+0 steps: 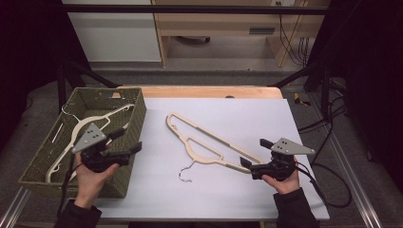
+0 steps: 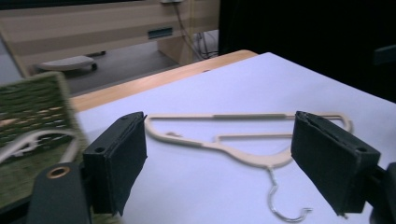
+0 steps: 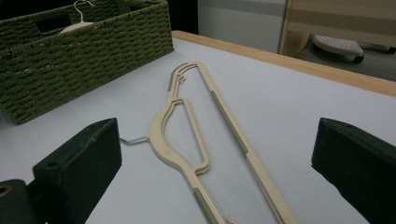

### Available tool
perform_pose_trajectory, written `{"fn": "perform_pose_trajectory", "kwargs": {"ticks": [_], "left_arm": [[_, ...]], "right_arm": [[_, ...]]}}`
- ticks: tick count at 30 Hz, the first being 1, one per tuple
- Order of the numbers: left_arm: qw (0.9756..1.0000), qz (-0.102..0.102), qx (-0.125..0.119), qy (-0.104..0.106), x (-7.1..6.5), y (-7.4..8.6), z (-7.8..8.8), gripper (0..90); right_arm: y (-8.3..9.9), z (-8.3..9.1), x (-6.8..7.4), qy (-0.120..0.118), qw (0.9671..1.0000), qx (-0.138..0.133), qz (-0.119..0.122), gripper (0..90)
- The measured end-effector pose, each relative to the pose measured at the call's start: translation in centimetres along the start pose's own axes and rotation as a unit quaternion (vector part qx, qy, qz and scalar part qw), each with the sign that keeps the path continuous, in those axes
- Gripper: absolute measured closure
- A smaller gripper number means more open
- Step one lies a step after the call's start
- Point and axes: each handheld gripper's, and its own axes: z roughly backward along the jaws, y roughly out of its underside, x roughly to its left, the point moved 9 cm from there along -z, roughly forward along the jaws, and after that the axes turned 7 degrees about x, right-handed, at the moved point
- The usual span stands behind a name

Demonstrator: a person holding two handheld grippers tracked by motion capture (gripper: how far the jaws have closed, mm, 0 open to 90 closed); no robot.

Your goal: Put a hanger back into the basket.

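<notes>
Two grippers hover over the table, both with jaws spread and nothing between them. Just ahead of the right gripper [image 1: 250, 167] lies the cream hanger [image 1: 209, 147] flat on the white sheet, its near end almost at that gripper's tips, its wire hook [image 1: 186, 174] curling off to one side. The left gripper [image 1: 129, 140] hangs at the near edge of the green wicker basket [image 1: 135, 118], where another hanger [image 1: 83, 128] already rests. I'd worry the flat, thin frame slides away when pinched, or the hook snags the basket's rim.
</notes>
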Motion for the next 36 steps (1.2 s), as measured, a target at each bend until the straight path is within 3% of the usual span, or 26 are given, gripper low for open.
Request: {"fn": "perform_pose_trajectory", "kwargs": {"ticks": [10,12,13,16,17,20,25,31,36], "left_arm": [[0.9986,-0.028,0.035,0.029,-4.4,1.2,-4.0,17.7],[0.9975,-0.047,0.052,0.011,-5.0,1.3,-5.1,16.6],[0.9974,-0.050,0.051,0.013,-5.4,1.3,-5.5,16.5],[0.9977,-0.032,0.052,0.028,-6.8,1.5,-7.1,17.7],[0.9971,-0.028,0.064,0.032,-7.1,1.9,-7.8,18.1],[0.9950,-0.041,0.088,0.024,-7.9,2.9,-9.2,18.0],[0.9936,-0.035,0.105,0.020,-8.5,4.2,-10.9,19.9],[0.9881,-0.041,0.148,0.003,-7.9,6.3,-13.0,25.8],[0.9848,-0.033,0.170,0.003,-7.5,7.5,-14.6,31.7]], "right_arm": [[0.0,-0.2,0.3,-0.005,1.0000,0.000,0.001,3.4],[0.0,-0.2,0.4,-0.005,1.0000,0.003,0.001,3.4],[0.0,-0.3,0.5,-0.005,1.0000,0.004,0.003,3.4],[0.0,-0.3,0.5,-0.006,1.0000,0.003,0.003,3.5],[0.0,-0.4,0.6,-0.007,1.0000,0.003,0.003,3.4],[0.1,-0.4,0.6,-0.007,1.0000,0.003,0.004,3.5],[0.1,-0.6,0.7,-0.007,1.0000,0.003,0.004,3.9],[0.4,-1.0,1.0,-0.012,0.9999,0.009,0.007,4.7],[0.5,-1.2,1.1,-0.013,0.9998,0.014,0.009,4.7]]}}
